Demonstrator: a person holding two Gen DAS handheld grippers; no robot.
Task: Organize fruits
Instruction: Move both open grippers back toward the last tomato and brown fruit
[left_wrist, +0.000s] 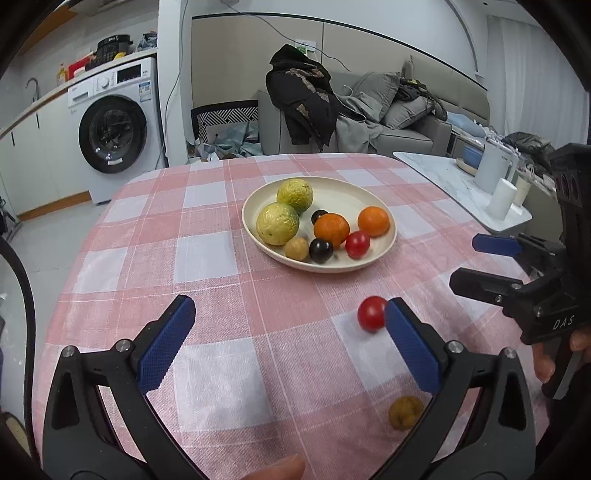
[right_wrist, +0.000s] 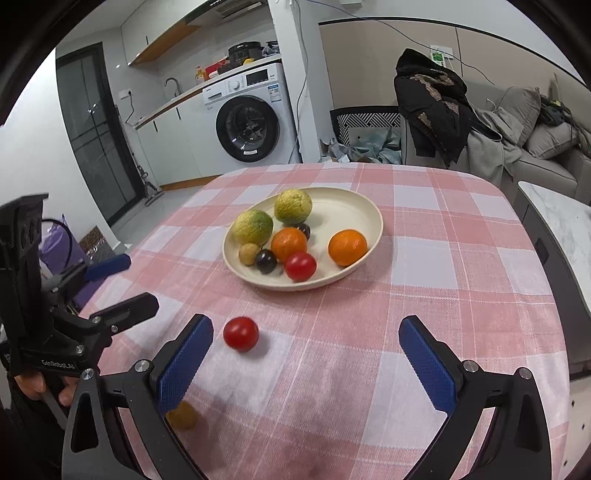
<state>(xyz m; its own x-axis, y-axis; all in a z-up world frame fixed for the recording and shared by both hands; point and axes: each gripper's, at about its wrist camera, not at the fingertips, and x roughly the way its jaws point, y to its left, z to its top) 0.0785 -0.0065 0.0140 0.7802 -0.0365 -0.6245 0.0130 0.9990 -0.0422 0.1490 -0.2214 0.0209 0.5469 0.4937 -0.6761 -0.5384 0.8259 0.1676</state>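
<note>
A cream plate (left_wrist: 343, 199) (right_wrist: 343, 214) on the pink checked cloth holds two yellow-green citrus, two oranges, a red tomato, two dark plums and a small brown fruit. A loose red tomato (left_wrist: 371, 314) (right_wrist: 241, 333) lies on the cloth in front of the plate. Just left of it in the right wrist view is one blue pad of my right gripper (right_wrist: 306, 326). A loose brown fruit (left_wrist: 405, 412) (right_wrist: 183, 416) lies nearer me, partly behind a finger. My left gripper (left_wrist: 288, 308) and my right gripper both stand wide open with nothing between the pads.
A marble-topped side table (left_wrist: 443, 173) with white containers stands to the right of the cloth. Beyond the table are a grey sofa (left_wrist: 369, 122) with clothes and a washing machine (left_wrist: 114, 129). The cloth's rounded far edge and left edge drop to the floor.
</note>
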